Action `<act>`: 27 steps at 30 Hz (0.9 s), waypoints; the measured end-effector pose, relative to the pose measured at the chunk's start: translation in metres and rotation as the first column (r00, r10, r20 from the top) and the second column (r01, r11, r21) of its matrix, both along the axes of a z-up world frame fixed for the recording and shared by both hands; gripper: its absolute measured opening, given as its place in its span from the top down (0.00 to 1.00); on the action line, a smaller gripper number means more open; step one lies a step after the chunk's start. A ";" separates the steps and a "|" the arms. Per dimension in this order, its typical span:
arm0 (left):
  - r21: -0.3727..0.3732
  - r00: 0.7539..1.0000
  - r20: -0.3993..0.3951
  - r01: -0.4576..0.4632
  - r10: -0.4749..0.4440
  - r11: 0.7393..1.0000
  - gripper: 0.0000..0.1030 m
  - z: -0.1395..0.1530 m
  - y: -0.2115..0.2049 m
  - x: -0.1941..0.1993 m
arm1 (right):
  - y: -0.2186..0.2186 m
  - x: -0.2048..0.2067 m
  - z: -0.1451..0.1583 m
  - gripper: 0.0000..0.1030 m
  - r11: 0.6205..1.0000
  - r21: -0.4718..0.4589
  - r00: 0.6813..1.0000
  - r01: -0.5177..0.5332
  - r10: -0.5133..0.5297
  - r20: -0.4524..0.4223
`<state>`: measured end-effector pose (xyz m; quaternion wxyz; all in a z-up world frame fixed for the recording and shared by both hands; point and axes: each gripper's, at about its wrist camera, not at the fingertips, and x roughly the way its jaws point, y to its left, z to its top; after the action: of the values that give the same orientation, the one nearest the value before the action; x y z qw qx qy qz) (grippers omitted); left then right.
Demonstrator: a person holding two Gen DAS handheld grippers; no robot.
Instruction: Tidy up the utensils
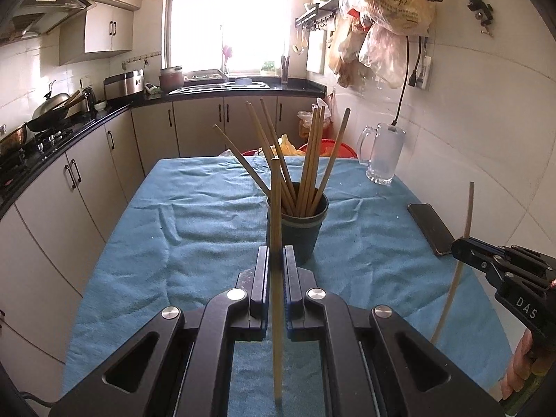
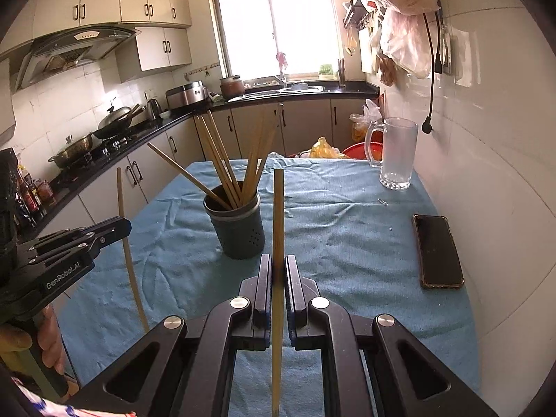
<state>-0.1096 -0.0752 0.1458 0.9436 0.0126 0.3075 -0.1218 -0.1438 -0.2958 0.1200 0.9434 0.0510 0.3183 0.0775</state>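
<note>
A dark green utensil holder [image 1: 299, 229] [image 2: 239, 229] stands mid-table on the blue cloth [image 1: 208, 229] with several wooden chopsticks fanned out of it. My left gripper [image 1: 276, 255] is shut on one upright chopstick [image 1: 276, 208], held just in front of the holder. My right gripper [image 2: 277, 264] is shut on another upright chopstick [image 2: 278, 215], to the right of the holder and nearer to me. Each gripper shows in the other's view: the right gripper [image 1: 460, 248] with its chopstick [image 1: 467, 212], the left gripper [image 2: 123, 226] with its chopstick [image 2: 120, 191].
A black phone [image 1: 431, 229] [image 2: 437, 252] lies on the cloth at the right. A glass mug [image 1: 382, 153] [image 2: 396, 153] stands at the far right corner beside the tiled wall. Kitchen counters and a stove run along the left. A hand [image 2: 48, 344] grips the left tool.
</note>
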 end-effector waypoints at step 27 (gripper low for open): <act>-0.011 0.996 0.087 -0.014 0.015 1.000 0.94 0.022 0.001 0.001 | -0.002 0.001 0.022 0.93 1.000 0.010 0.998 -0.001 0.000 0.067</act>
<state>-0.1089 -0.0740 0.1680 0.9571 0.0107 0.2654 -0.1157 -0.1429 -0.2977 0.1423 0.9534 0.0529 0.2859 0.0812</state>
